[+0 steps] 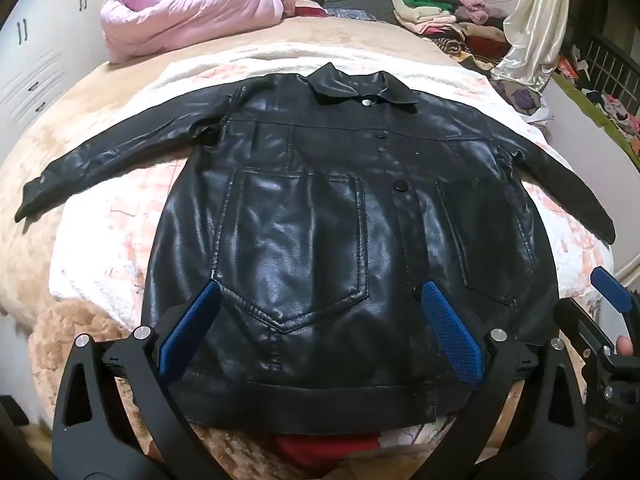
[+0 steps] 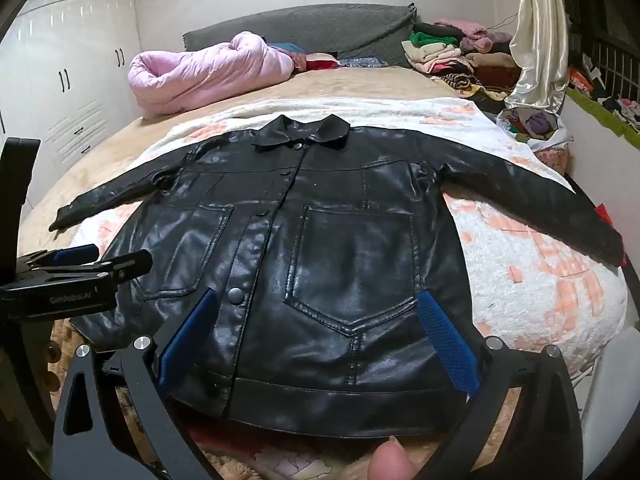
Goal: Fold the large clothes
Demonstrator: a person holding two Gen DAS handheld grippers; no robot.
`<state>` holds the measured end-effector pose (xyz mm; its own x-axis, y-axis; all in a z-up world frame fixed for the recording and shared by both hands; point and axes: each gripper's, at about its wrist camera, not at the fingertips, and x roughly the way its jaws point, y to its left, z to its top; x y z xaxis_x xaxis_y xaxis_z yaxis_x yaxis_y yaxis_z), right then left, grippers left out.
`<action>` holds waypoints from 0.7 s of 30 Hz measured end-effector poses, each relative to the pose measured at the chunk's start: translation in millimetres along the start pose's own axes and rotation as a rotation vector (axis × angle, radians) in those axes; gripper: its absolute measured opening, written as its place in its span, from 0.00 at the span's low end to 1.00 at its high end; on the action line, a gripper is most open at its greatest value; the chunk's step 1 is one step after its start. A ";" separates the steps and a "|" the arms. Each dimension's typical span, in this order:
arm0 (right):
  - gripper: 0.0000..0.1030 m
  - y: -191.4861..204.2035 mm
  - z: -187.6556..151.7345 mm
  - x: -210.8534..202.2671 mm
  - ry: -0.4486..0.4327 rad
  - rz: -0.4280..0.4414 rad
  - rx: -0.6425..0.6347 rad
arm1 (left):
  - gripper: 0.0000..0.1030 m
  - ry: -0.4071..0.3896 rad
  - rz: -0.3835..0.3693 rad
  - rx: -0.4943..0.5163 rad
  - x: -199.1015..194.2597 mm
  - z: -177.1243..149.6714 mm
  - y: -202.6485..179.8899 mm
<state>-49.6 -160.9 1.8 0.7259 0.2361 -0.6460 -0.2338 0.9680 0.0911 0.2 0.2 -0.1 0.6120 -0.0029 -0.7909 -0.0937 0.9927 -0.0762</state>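
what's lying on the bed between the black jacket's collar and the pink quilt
Only bedding: the white blanket, then bare tan bedspread, between black jacket and pink quilt. Right wrist view.

A glossy black leather jacket [image 1: 320,208] lies flat and face up, buttoned, collar far, sleeves spread out to both sides.

The jacket [image 1: 320,208] lies flat on the blanket [image 1: 100,248] (sleeves spread to both sides) on the bed [image 1: 48,152]; behind it, a quilt [image 1: 180,12] left, clothes [image 1: 440,16] right.
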 end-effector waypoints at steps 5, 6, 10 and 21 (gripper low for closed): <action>0.96 -0.2 -0.4 -0.3 -0.012 -0.020 0.002 | 0.91 -0.006 0.000 0.002 -0.3 0.4 0.2; 0.96 -0.2 -0.6 -0.2 -0.011 -0.020 0.003 | 0.91 -0.005 -0.001 0.002 -0.3 0.5 0.2; 0.96 3.5 3.1 2.3 -0.008 -0.013 -0.001 | 0.91 -0.005 0.000 0.007 -0.9 1.9 -5.4; 0.96 0.9 -0.3 -0.5 0.000 -0.001 -0.002 | 0.91 -0.003 -0.012 0.007 1.2 1.8 -7.6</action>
<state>-50.4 -160.1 2.0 0.7263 0.2354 -0.6458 -0.2348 0.9680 0.0887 3.0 -7.2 0.7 0.6155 -0.0144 -0.7880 -0.0810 0.9934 -0.0814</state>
